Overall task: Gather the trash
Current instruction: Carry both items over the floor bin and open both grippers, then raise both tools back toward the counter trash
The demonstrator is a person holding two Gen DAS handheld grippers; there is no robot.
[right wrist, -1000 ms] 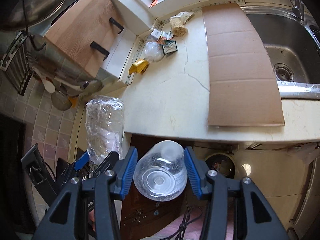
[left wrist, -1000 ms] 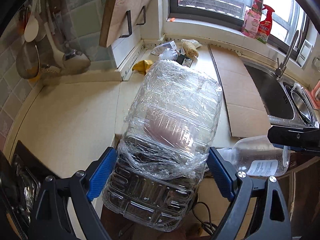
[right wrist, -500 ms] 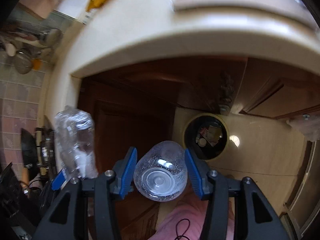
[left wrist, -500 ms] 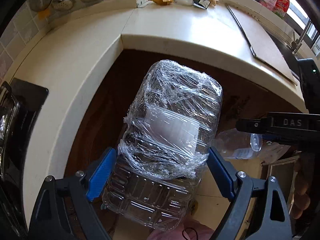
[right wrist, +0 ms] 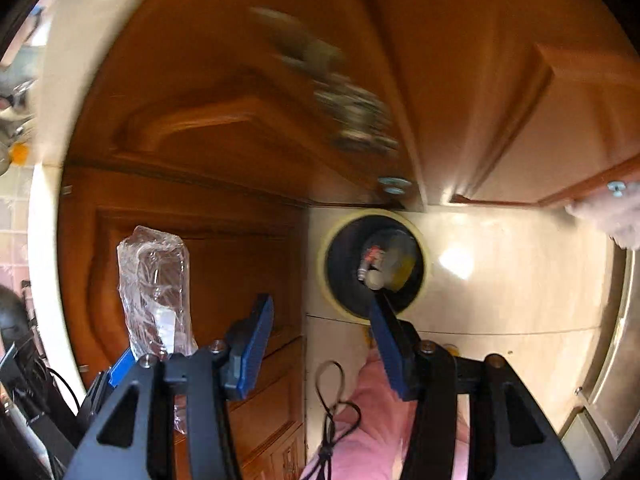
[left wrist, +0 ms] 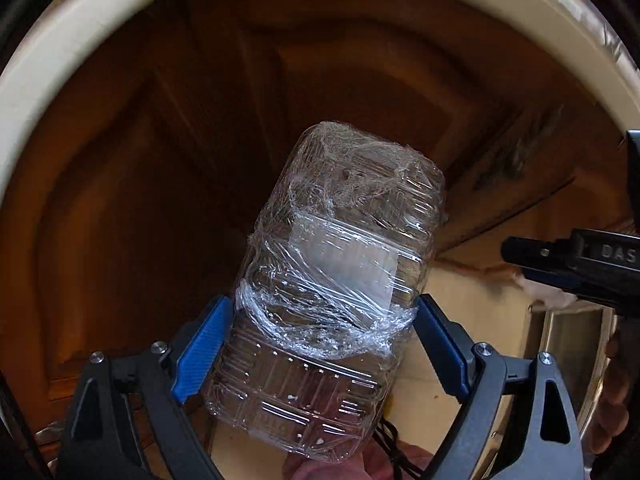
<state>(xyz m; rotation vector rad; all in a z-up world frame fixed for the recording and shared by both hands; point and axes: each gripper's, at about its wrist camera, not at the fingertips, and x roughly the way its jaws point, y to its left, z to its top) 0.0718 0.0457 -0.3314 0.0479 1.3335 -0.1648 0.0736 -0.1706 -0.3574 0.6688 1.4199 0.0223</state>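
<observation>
My left gripper [left wrist: 320, 344] is shut on a clear plastic container wrapped in cling film [left wrist: 332, 280], held in front of brown cabinet doors; the container also shows at the left of the right wrist view [right wrist: 154, 288]. My right gripper [right wrist: 320, 336] is open and empty, above the floor. Beyond its right finger stands a round bin with a black liner [right wrist: 374, 262]. A clear bottle [right wrist: 382, 258] lies inside the bin among other trash.
Brown wooden cabinet doors [right wrist: 208, 152] fill the left and top under the cream counter edge [left wrist: 24, 92]. A pale tiled floor [right wrist: 500, 280] lies around the bin. A black cable [right wrist: 332, 400] and pink clothing [right wrist: 372, 420] are below the right gripper.
Both grippers have swung down from the counter toward the floor. The right gripper has opened and let go of the clear bottle, which now lies in the bin.
</observation>
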